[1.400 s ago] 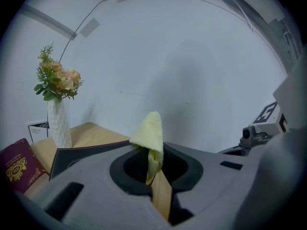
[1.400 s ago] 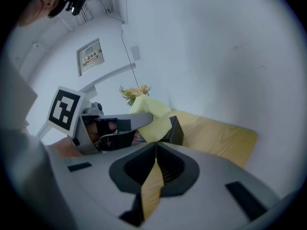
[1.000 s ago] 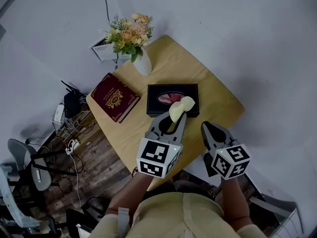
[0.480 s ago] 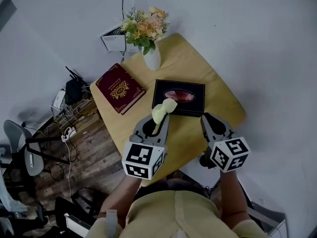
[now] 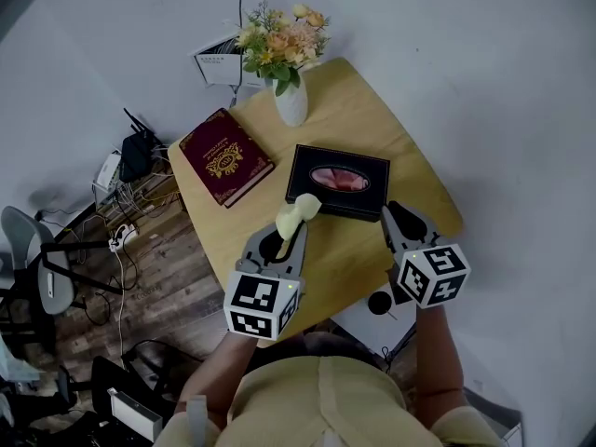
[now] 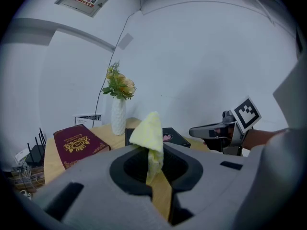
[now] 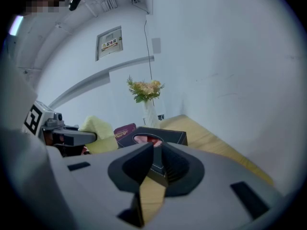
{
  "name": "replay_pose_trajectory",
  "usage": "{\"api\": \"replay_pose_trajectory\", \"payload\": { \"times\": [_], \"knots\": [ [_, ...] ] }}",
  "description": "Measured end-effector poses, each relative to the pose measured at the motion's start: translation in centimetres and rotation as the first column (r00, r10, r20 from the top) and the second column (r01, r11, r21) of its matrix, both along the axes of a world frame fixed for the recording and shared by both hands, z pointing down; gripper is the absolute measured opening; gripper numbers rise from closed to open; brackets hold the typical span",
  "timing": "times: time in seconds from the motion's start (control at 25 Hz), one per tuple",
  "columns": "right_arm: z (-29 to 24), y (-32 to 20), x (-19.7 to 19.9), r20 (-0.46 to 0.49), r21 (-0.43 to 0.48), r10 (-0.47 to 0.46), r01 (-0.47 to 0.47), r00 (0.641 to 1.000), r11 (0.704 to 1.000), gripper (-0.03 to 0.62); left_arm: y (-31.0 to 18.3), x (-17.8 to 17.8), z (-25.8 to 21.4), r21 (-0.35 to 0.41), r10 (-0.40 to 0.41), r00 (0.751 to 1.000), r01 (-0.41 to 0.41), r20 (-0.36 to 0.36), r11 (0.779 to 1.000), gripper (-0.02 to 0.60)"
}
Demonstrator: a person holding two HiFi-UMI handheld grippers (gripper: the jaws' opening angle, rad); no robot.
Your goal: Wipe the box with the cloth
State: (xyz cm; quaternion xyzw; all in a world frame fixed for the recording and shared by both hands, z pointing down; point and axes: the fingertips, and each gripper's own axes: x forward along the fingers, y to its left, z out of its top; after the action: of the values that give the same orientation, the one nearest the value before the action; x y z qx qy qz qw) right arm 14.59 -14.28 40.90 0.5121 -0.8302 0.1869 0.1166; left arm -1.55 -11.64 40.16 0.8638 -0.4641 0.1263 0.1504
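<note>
Holds the yellow cloth [image 5: 297,216] pinched in the shut left claw [image 5: 296,235], just off the 7 o'clock corner of the black box [image 5: 337,181]. Carries the right claw [image 5: 396,211] closed and empty at the box's 4 o'clock edge. Could shove the unpinned box across the counter [image 5: 358,124] on wiping, or lose the thinly pinched cloth.

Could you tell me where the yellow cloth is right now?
The yellow cloth is pinched in the left gripper, in the head view at the near left corner of the black box on the wooden table.
</note>
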Motion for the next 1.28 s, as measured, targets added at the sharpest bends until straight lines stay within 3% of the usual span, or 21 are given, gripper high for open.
{"api": "replay_pose_trajectory", "payload": {
  "times": [0.12,0.24,0.64,0.8,1.04,1.28],
  "knots": [
    [0.3,-1.0,0.3,-0.002,-0.009,-0.01,0.01,1.0,1.0,0.051,0.1,-0.1,0.6,-0.015,-0.008,1.0,0.008,0.01,1.0,0.051],
    [1.0,-1.7,0.3,0.0,-0.028,-0.032,0.032,0.999,0.999,0.117,0.0,-0.2,1.2,-0.026,-0.014,1.0,0.014,0.018,1.0,0.051],
    [2.5,-2.5,0.1,0.021,-0.061,-0.008,0.009,1.0,0.998,0.172,-0.6,0.6,1.8,-0.045,-0.002,1.0,0.004,0.026,0.999,0.051],
    [2.0,-2.2,0.0,0.033,-0.04,-0.008,0.009,0.999,0.999,0.172,-0.9,1.1,1.9,-0.048,0.012,1.0,-0.011,0.024,0.999,0.05],
    [3.0,-1.9,-0.4,0.097,-0.093,-0.016,0.025,0.995,0.995,0.172,-1.0,2.0,2.1,-0.051,0.036,0.999,-0.034,0.024,0.998,0.051],
    [3.7,-1.9,-0.3,0.088,-0.121,0.016,-0.005,0.996,0.993,0.172,-0.9,1.8,2.0,-0.048,0.033,0.999,-0.031,0.027,0.998,0.049]
  ]
}}
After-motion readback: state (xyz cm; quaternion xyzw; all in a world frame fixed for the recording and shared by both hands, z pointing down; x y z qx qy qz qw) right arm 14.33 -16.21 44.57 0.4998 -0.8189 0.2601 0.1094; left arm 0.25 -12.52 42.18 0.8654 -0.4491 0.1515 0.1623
